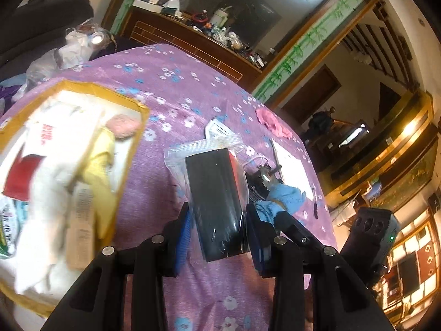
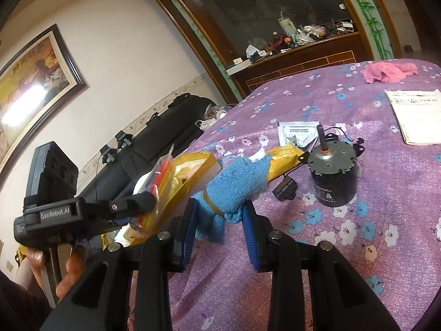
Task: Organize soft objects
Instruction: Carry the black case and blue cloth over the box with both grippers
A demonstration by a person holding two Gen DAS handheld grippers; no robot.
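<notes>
The words "GenRobot.AI" are printed in pale letters on the black body of the left gripper (image 2: 59,211), seen from the right wrist camera. A large figure "8" can be made out on the label of the black motor (image 2: 333,176) standing on the flowered cloth, above finer print too small to read. Red characters on a white packet (image 1: 45,135) in the box, and the black print on the paper sheet (image 2: 419,115) and the small white packet (image 2: 297,133), are too blurred to read.

Black hand-held gripper (image 1: 217,230), blue pads (image 1: 184,234)
</notes>
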